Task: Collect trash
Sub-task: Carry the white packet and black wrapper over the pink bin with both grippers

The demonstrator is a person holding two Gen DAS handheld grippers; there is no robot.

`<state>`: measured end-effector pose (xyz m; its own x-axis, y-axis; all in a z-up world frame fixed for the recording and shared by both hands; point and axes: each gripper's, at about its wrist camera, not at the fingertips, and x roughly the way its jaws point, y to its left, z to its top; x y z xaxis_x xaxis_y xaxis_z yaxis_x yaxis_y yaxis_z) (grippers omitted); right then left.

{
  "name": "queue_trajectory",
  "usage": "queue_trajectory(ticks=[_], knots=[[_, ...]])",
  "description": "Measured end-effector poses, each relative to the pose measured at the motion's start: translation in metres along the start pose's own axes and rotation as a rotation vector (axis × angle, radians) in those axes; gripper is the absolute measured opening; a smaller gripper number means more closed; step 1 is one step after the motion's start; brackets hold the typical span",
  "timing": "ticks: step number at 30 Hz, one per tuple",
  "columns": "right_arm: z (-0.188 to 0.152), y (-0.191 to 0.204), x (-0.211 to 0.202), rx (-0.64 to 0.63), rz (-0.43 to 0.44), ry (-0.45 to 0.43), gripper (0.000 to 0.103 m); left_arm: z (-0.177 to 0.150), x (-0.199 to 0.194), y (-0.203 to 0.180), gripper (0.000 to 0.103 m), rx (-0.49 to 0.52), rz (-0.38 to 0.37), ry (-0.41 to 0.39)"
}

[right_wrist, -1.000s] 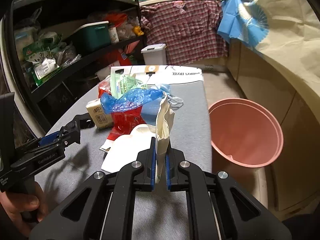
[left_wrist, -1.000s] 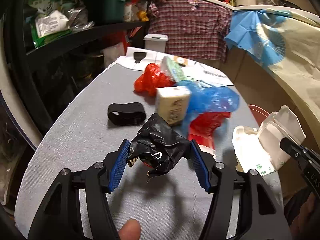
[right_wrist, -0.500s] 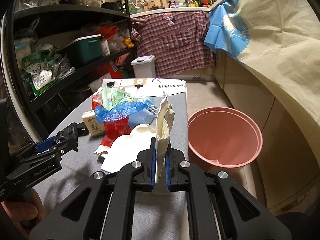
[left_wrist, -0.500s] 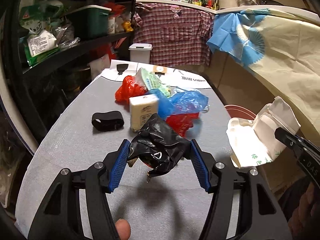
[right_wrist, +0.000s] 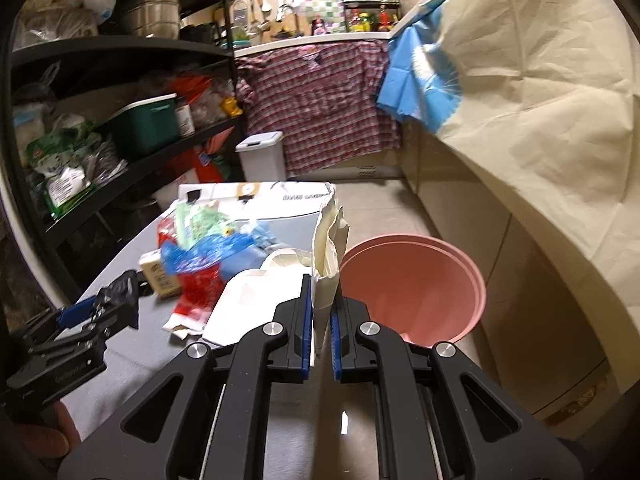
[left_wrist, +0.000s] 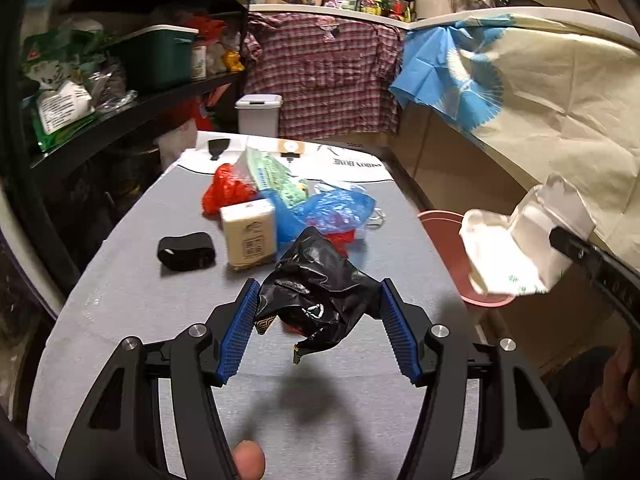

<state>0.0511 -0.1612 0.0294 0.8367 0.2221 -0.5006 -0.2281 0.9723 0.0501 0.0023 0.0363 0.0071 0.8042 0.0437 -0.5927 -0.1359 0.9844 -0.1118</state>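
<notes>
Right hand-held gripper (right_wrist: pixel 321 322) hides white carton's (right_wrist: pixel 326 264) base

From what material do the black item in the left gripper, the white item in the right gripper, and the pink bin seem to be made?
Black bag: thin glossy plastic film, judging by crumpled folds with sharp highlights. White box: probably matte paperboard; it holds creased, stiff flaps and shows small green print. Pink bin: likely moulded plastic, smooth with a soft sheen and an even rim.
</notes>
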Motion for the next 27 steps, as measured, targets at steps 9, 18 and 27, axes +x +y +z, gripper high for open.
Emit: queue_trajectory(ticks=[9,18,27], knots=[[0.016,-0.039,0.006,0.048,-0.087,-0.026,0.008,0.013,0.014,-0.028,0.059,0.016,-0.065,0.003],[0.035,-0.079,0.027,0.102,-0.17,-0.052,0.008,0.033,0.048,-0.064,0.059,0.069,-0.134,0.006],[0.04,-0.114,0.07,0.16,-0.216,-0.014,0.008,0.057,0.093,-0.108,0.059,0.143,-0.217,0.003]])
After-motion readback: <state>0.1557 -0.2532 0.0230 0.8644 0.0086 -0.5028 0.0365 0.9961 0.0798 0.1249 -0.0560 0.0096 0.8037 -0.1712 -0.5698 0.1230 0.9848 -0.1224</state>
